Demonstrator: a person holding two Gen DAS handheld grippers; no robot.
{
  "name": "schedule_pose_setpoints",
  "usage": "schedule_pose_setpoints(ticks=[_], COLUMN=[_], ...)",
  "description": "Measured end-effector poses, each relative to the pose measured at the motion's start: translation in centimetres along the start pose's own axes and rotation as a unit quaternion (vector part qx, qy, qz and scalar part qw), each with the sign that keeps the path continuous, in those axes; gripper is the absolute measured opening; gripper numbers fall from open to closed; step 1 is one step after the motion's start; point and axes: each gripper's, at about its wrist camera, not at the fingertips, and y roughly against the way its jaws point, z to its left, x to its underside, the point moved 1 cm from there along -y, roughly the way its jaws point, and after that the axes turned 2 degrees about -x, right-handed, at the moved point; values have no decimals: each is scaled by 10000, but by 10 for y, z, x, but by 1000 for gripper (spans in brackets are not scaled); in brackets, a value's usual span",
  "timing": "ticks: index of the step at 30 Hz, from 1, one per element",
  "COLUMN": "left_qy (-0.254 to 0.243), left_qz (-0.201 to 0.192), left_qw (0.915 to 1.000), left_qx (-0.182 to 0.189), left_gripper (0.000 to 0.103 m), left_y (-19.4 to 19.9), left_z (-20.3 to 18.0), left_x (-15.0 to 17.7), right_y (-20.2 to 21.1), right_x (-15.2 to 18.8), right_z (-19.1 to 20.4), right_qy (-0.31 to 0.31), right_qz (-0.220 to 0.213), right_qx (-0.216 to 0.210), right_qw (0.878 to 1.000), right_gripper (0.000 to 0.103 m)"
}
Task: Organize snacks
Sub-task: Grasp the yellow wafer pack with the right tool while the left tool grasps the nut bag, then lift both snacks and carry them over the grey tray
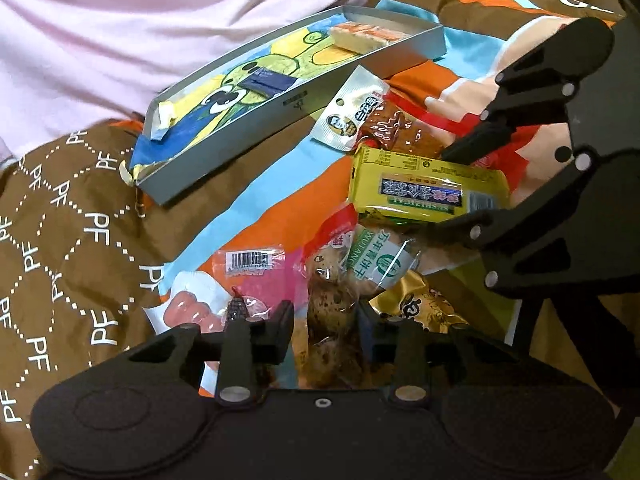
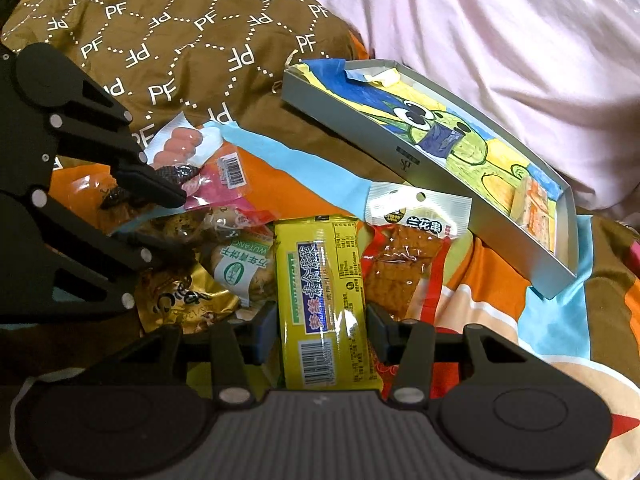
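A pile of snack packets lies on a colourful bedspread. My right gripper (image 2: 322, 330) is open with its jaws either side of a yellow packet (image 2: 322, 300); that packet also shows in the left wrist view (image 1: 428, 192). My left gripper (image 1: 326, 322) is open around a clear packet of speckled brown snack (image 1: 330, 312). A grey shallow box (image 1: 256, 124) with a cartoon lining holds an orange-white wafer pack (image 1: 368, 36); the box also shows in the right wrist view (image 2: 360, 140).
Around lie a sausage packet (image 2: 188, 148), a dried tofu packet (image 2: 408, 248), a green-label biscuit pack (image 2: 240, 268) and a gold packet (image 2: 184, 304). A pink sheet (image 2: 500, 20) lies behind the box. A brown "PF" blanket (image 1: 68, 248) covers the left.
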Motion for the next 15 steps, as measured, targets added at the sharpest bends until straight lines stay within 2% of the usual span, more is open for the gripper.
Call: schedule_pose_setpoints(ticks=[3,7,9,11,15], left_qy=[291,1037,1275,1193,1165], left_qz=[113,349,415,428,466], left_qw=[9994,9932,9897,9908,9910], left_qx=[135,403,499,474,472], left_gripper=[40,55,51,33,32], left_y=[-5,-14,-16,-17,-18], left_z=[8,31,37,34,30], left_x=[-1,-1,-1,-1,-2], right_y=[0,-1,-1,-1,-1], right_x=[0,0,0,0,1], right_z=[0,1,1,1,2], right_qy=[-11,-6,-9,-3,-1], right_qz=[12,20,23,18,15], right_qx=[-13,-22,-23,-23,-18], right_qw=[10000,10000,10000,10000,10000], right_gripper=[52,52,52,52,52])
